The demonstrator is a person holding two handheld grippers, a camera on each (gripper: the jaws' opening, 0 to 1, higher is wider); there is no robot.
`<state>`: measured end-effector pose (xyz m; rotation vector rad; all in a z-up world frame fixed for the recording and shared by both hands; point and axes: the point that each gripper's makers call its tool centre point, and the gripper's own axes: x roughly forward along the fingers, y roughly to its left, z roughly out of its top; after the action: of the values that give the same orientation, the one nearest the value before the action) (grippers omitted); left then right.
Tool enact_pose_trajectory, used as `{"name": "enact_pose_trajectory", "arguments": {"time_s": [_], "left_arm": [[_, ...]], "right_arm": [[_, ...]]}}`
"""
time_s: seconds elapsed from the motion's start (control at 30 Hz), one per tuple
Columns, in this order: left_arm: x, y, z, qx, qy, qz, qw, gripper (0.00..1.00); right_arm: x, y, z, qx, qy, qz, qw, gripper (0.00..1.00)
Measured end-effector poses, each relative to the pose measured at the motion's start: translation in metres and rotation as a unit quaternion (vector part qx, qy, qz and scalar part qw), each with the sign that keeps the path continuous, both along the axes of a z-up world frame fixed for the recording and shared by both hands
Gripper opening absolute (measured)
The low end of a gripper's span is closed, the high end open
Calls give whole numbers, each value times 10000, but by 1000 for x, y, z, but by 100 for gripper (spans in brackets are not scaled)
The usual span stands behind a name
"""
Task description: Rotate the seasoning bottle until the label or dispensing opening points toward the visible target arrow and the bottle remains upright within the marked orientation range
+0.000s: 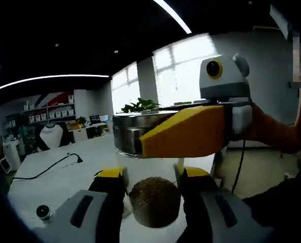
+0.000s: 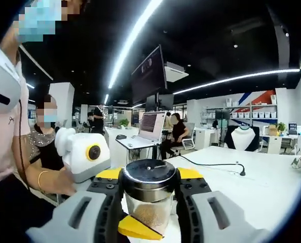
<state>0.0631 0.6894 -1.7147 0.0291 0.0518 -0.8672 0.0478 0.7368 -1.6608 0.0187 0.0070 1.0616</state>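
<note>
White table (image 1: pixel 64 177) carries the seasoning bottle (image 1: pixel 153 200), clamped by left tool (image 1: pixel 151 177) and right tool (image 2: pixel 149 178).

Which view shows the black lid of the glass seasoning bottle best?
The right gripper view: the round black lid faces the camera from above, whole. In the left gripper view the bottle's top is seen from the side, partly behind the right gripper's yellow jaw.
</note>
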Motion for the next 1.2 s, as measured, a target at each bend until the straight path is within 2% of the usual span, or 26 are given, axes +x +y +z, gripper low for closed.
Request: {"name": "enact_pose_trajectory", "arguments": {"time_s": [0.03,0.07,0.1,0.17,0.23,0.27,0.5,0.57,0.63,0.67,0.77,0.83,0.97,1.07,1.13,1.2], "left_arm": [[2,0,-3,-168,108,161,9997,46],[4,1,-7,-154,147,276,9994,46],[8,3,-14,-83,222,502,9985,46],[13,6,-19,108,192,739,9970,46],[18,9,-22,338,90,960,9948,46],[20,10,-21,314,76,1002,9944,46],[32,20,-22,400,49,1518,9876,46],[34,23,-23,630,-23,1639,9845,46],[34,21,-24,685,-25,1625,9843,46],[33,20,-24,575,24,1558,9861,46],[31,17,-23,547,-7,1465,9877,46],[30,12,-25,346,-11,1322,9906,46],[28,10,-30,382,35,1200,9920,46],[29,14,-30,373,-6,1187,9922,51],[29,16,-36,53,225,971,9950,54],[32,26,-41,33,292,992,9946,61]], "right_arm": [[2,0,-4,0,75,-68,9999,37],[3,0,-7,-35,141,-129,9998,38],[5,0,-13,-116,225,-253,9994,38],[7,1,-19,-191,254,-400,9987,38],[12,-3,-22,-172,304,-607,9975,38],[15,-4,-22,-83,349,-783,9963,37],[24,7,-25,-371,191,-1308,9905,38],[27,6,-29,-599,107,-1528,9864,38],[29,3,-30,-798,-76,-1582,9841,38],[28,4,-30,-690,1,-1534,9858,38],[30,-4,-29,-587,52,-1497,9870,38],[32,-7,-31,-538,141,-1462,9877,37],[34,-10,-39,-518,280,-1338,9892,37],[38,-16,-38,-306,376,-1352,9896,37],[44,-23,-36,-262,293,-1466,9884,37],[49,-30,-36,-272,247,-1532,9875,37]]}}
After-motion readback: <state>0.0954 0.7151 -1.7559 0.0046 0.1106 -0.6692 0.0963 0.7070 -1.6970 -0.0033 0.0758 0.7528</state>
